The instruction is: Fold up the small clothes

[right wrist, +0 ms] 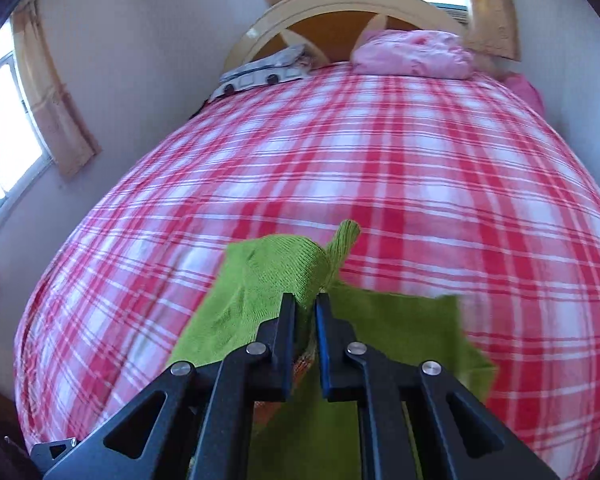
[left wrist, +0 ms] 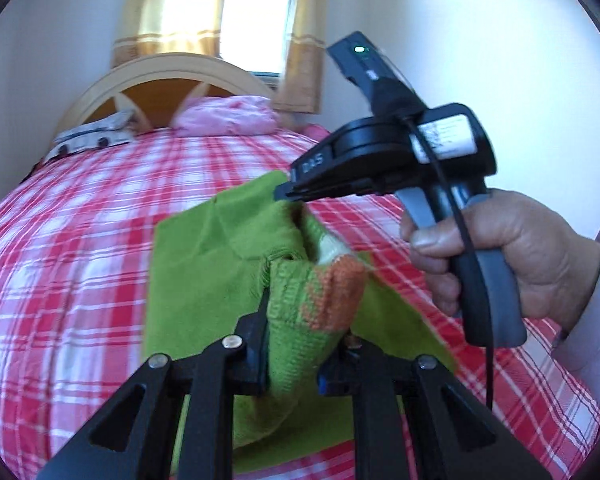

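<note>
Clearly, you had the small green knitted garment with the orange and white patch [left wrist: 300, 280] off the bed and strung between your two tools, above the red-and-white plaid bedspread [left wrist: 80, 240]. Your left gripper [left wrist: 304, 312] had its jaws drawn narrow around a thick bunch of the knit, orange patch included. Your right gripper [right wrist: 305, 300] was closed almost to nothing on a thinner pinch of green, with a little tail of fabric poking out past the tips. From the left wrist view, your right hand [left wrist: 500, 248] squeezed the trigger handle while the tool's tips bit the garment's upper edge.

I judged the piece light and thoroughly limp: it sagged and creased between the two holds, and the loose lower part draped toward the bedspread rather than keeping any shape. The loose knit looked grippy, not slippery, so slipping out seemed unlikely; stretching or snagging a loop on a jaw edge seemed the likelier trouble. A bunched grab like the left one would probably fold untidily. You would likely have done better taking it at a hem, corner or shoulder seam, one layer per jaw, well apart, so the cloth hung flat. The pink pillow [right wrist: 416, 52] and grey printed bundle [right wrist: 260, 70] lay by the headboard, well apart from the work.
</note>
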A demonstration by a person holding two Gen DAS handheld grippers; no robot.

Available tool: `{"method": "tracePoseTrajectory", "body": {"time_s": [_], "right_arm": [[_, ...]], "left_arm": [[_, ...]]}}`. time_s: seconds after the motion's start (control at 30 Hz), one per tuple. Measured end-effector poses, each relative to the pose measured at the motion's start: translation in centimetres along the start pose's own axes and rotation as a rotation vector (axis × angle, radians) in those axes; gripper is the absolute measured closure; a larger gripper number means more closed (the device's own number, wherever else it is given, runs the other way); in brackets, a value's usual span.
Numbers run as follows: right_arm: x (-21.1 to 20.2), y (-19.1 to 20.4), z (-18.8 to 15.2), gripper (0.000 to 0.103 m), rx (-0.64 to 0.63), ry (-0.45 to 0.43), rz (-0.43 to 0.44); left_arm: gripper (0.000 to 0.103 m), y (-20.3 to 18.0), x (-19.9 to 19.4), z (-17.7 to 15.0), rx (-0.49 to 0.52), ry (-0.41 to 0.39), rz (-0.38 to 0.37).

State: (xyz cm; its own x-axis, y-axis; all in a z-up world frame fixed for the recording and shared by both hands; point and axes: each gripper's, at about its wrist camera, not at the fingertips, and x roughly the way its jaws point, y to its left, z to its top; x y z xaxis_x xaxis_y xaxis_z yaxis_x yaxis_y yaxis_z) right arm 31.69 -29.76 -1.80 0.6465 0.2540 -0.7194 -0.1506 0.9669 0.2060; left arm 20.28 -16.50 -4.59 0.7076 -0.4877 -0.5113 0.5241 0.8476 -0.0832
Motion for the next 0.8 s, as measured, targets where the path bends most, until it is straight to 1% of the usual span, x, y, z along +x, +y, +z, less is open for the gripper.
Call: {"method": "tracePoseTrajectory", "body": {"time_s": [0.13,0.2,0.3,0.4,0.53,0.67,0.7,0.73,0.77,0.8], "right_arm": [[-0.4,-3.9,-1.2,0.094,0.035,0.000,-0.031],[-0.3,-5.1,-1.8,0.094,0.044,0.000,-0.043],[0.4,-7.2,-2.6,0.094,0.068,0.017,-0.061],[1.6,-9.2,-3.7,0.096,0.082,0.039,-0.097],[2.9,-10.7,-5.0,0.097,0.105,0.050,-0.104],[3.4,-10.7,-5.7,0.097,0.107,0.038,-0.123],[3.4,-10.6,-5.7,0.097,0.108,0.038,-0.131],[3.3,-10.5,-5.7,0.097,0.107,0.039,-0.146],[3.2,-10.3,-5.8,0.097,0.104,0.041,-0.166],[3.0,-10.1,-5.8,0.096,0.094,0.041,-0.189]], "left_arm": [[0.086,-2.6,1.5,0.2,0.030,0.029,-0.035],[0.086,-3.7,2.4,0.1,0.047,0.053,-0.049],[0.086,-5.5,3.5,-0.5,0.070,0.081,-0.058],[0.086,-6.7,4.8,-1.2,0.073,0.128,-0.070],[0.086,-7.3,5.7,-2.1,0.074,0.185,-0.078],[0.086,-7.6,5.3,-2.3,0.067,0.210,-0.094],[0.085,-7.8,5.0,-2.4,0.076,0.217,-0.103],[0.081,-7.8,4.3,-2.5,0.092,0.225,-0.117],[0.079,-7.9,3.6,-2.7,0.100,0.229,-0.128],[0.071,-7.8,2.6,-3.0,0.099,0.237,-0.142]]}}
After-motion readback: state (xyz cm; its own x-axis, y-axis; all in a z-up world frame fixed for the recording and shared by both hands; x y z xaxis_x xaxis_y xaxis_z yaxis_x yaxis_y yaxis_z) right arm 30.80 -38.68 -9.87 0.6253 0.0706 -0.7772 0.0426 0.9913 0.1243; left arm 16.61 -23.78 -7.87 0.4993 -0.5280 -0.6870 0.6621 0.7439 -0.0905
